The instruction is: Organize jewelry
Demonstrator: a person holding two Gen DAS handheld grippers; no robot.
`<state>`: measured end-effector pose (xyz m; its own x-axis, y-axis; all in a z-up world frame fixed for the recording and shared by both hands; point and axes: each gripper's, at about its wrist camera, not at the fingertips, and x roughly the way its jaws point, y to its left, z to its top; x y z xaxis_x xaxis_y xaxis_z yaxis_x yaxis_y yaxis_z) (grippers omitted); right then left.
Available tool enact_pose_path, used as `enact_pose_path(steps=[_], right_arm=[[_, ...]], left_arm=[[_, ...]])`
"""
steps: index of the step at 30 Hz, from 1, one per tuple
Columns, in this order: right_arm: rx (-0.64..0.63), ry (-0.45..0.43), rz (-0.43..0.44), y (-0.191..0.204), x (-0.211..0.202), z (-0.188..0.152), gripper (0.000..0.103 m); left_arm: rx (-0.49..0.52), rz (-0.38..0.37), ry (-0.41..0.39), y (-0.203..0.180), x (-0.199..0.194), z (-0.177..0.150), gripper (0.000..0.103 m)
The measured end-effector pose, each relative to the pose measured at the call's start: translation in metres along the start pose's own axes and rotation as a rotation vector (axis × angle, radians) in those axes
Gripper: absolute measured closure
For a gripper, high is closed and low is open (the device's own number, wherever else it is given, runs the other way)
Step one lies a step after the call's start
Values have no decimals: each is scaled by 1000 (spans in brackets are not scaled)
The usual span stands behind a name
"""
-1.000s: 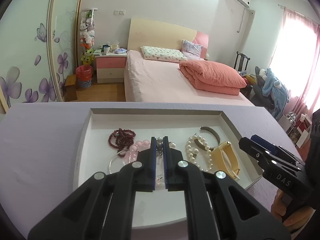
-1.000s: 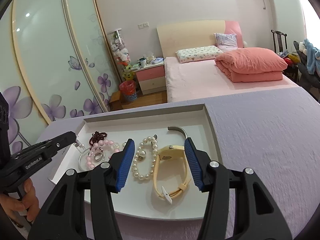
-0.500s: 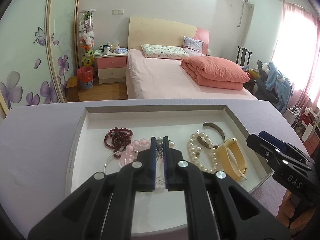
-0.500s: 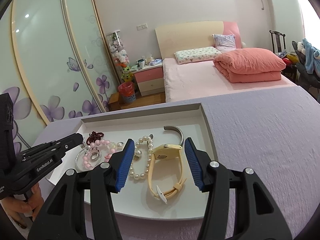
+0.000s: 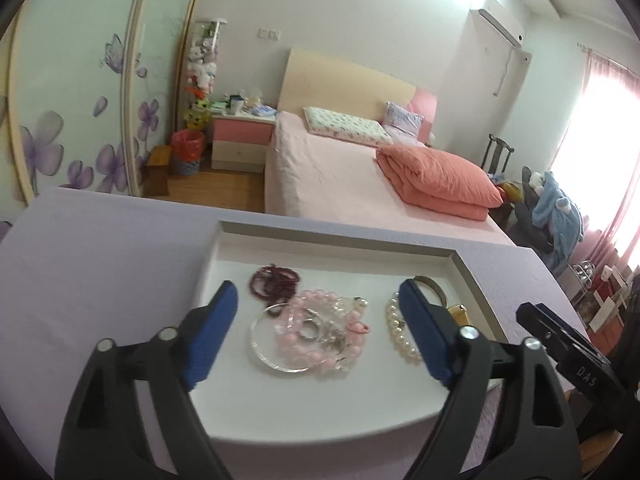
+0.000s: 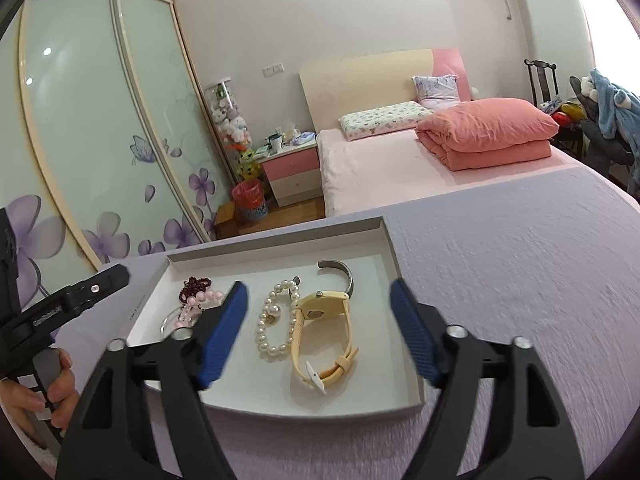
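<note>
A: Left gripper (image 5: 316, 312) jaws opening wide above the white tray (image 5: 320, 400), nothing pinched; pink bead bracelet (image 5: 320, 332) tangled, blurry, between them.

B: Right gripper (image 6: 320, 320) opening too, empty, over pearl bracelet (image 6: 274, 320) and yellow watch (image 6: 324, 310); its finger hides the pink beads partly.

Your left gripper (image 5: 318, 332) sits low centre, jaws opening, nothing pinched. Between the blue pads: pink bead bracelet (image 5: 320, 320) tangled over a clear bangle (image 5: 260, 344), lying in the white tray (image 5: 320, 404). Dark red beads (image 5: 274, 280) above them. Pearl bracelet (image 5: 400, 332) by the right pad. Right gripper (image 5: 560, 344) at frame's right edge.
</note>
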<state>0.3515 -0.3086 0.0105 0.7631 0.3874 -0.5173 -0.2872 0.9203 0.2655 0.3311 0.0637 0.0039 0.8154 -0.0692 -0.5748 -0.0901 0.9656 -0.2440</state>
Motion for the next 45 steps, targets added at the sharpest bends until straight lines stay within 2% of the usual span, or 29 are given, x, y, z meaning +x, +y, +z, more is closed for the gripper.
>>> enact_pose_path(steps=[2, 7, 11, 14, 23, 33, 45], right_arm=[[2, -9, 3, 1, -6, -1, 9], [-28, -40, -10, 14, -29, -10, 2], [-25, -61, 9, 23, -48, -23, 2], [-20, -66, 4, 30, -62, -35, 2], [-155, -61, -53, 64, -86, -74, 2], [-130, -67, -73, 66, -98, -96, 2], [-128, -59, -55, 65, -99, -101, 2]], left_arm=[[7, 21, -20, 2, -14, -3, 11], [47, 83, -84, 6, -52, -17, 4], [124, 145, -160, 3, -88, -40, 4], [166, 164, -201, -1, -112, -61, 4], [112, 141, -220, 7, -150, -107, 4], [124, 113, -227, 4, -163, -128, 4], [114, 106, -214, 4, -159, -128, 4]])
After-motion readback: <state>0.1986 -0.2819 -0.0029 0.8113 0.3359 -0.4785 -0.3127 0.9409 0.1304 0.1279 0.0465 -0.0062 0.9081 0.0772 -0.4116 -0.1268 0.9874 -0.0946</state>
